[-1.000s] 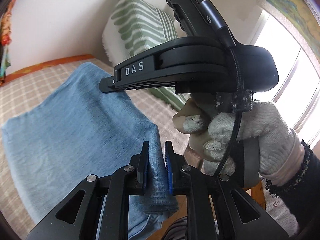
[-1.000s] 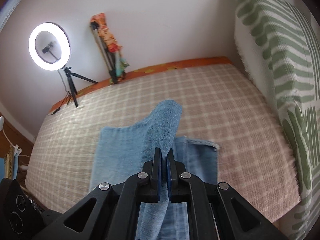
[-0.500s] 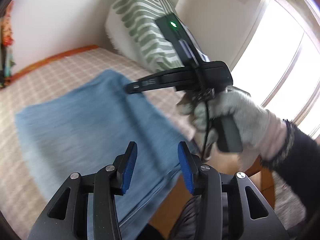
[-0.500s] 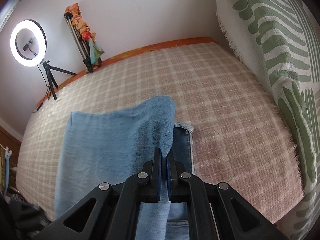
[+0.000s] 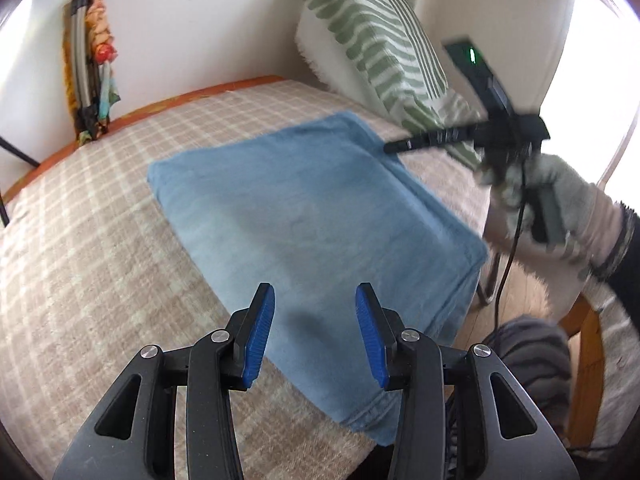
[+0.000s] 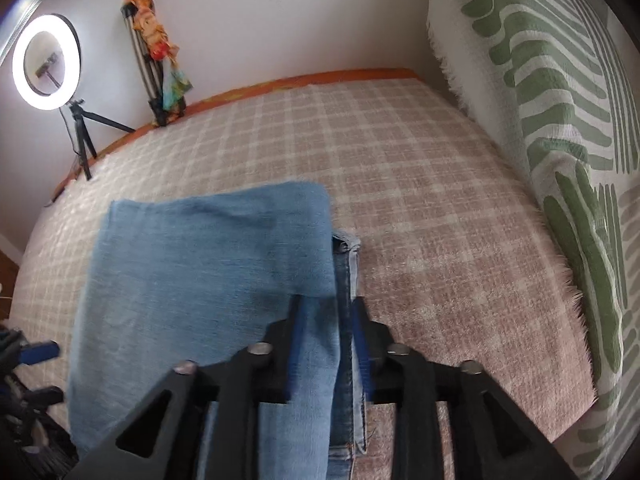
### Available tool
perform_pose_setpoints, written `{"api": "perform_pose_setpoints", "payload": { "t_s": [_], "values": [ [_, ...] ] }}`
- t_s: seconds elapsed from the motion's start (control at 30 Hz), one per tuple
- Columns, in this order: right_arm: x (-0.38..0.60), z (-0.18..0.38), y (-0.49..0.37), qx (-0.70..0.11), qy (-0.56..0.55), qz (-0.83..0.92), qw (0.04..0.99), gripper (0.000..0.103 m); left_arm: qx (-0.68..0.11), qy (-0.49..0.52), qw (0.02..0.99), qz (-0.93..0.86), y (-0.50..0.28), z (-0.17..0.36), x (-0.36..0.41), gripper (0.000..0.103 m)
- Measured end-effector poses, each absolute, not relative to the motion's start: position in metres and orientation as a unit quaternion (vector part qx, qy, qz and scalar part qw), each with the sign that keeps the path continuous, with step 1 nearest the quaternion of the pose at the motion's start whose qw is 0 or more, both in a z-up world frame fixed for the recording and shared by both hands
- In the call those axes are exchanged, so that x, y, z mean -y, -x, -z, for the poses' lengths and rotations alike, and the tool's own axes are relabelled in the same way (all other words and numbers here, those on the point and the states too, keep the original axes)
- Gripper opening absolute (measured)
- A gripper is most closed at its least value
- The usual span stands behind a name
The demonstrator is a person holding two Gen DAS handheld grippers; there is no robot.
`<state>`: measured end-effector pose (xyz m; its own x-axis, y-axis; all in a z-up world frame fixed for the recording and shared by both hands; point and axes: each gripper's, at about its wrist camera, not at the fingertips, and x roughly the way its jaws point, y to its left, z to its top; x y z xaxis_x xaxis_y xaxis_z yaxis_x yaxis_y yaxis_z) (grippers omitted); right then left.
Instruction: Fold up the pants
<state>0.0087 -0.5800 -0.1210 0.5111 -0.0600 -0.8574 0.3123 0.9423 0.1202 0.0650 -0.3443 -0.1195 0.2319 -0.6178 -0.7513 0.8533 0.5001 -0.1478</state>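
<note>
Light blue denim pants [image 5: 320,208] lie folded into a flat rectangle on the checked bed cover [image 5: 100,264]. My left gripper [image 5: 316,312] hangs open just above the near part of the fold, with nothing pressed between its blue pads [image 5: 260,320]. In the right wrist view the pants [image 6: 208,264] spread to the left, and the folded edge runs between the fingers of my right gripper [image 6: 326,320]. Its jaws are opening and stand apart from the cloth. The right gripper [image 5: 390,146] also shows in the left wrist view, held by a gloved hand [image 5: 560,200] at the pants' far right corner.
A green-striped pillow [image 6: 560,120] leans along the right side of the bed. A ring light on a tripod [image 6: 46,68] and a folded stand with colourful cloth [image 6: 156,52] stand against the far wall. The bed edge drops to a wooden floor [image 5: 500,308].
Both grippers were shut on the denim fold. The left one opened first and let go, then the right one sank and opened; the lifted layer now lies flat.
</note>
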Motion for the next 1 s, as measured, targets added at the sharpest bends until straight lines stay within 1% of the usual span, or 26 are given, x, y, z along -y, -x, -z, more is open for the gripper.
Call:
{"api": "perform_pose_setpoints", "payload": {
  "t_s": [0.07,0.1,0.13,0.17,0.2,0.3,0.37,0.6,0.83,1.0],
  "values": [
    [0.577,0.117,-0.005,-0.48,-0.134,0.087,0.863,0.05,-0.398,-0.157,0.769,0.475,-0.059,0.126,0.345,0.041],
    [0.575,0.116,-0.004,-0.48,-0.129,0.086,0.863,0.055,-0.401,-0.15,0.769,0.474,-0.058,0.126,0.343,0.041],
    [0.573,0.117,-0.003,-0.484,-0.123,0.086,0.862,0.066,-0.407,-0.14,0.769,0.474,-0.06,0.127,0.342,0.041],
    [0.573,0.118,-0.002,-0.486,-0.122,0.083,0.861,0.074,-0.412,-0.13,0.768,0.474,-0.062,0.126,0.339,0.042],
    [0.573,0.121,-0.002,-0.489,-0.126,0.076,0.86,0.076,-0.419,-0.115,0.767,0.473,-0.066,0.124,0.337,0.046],
    [0.58,0.134,-0.002,-0.501,-0.146,0.056,0.851,0.077,-0.434,-0.086,0.769,0.461,-0.08,0.122,0.329,0.056],
    [0.591,0.144,-0.001,-0.502,-0.175,0.049,0.845,0.077,-0.449,-0.068,0.767,0.453,-0.091,0.124,0.326,0.06],
    [0.614,0.165,0.003,-0.482,-0.255,0.014,0.838,0.078,-0.508,0.007,0.746,0.431,-0.129,0.138,0.313,0.06],
    [0.625,0.177,0.006,-0.464,-0.293,-0.015,0.836,0.082,-0.537,0.038,0.728,0.425,-0.143,0.15,0.32,0.061],
    [0.627,0.18,0.008,-0.442,-0.301,-0.048,0.844,0.082,-0.539,0.044,0.726,0.425,-0.145,0.156,0.33,0.061]
  ]
}}
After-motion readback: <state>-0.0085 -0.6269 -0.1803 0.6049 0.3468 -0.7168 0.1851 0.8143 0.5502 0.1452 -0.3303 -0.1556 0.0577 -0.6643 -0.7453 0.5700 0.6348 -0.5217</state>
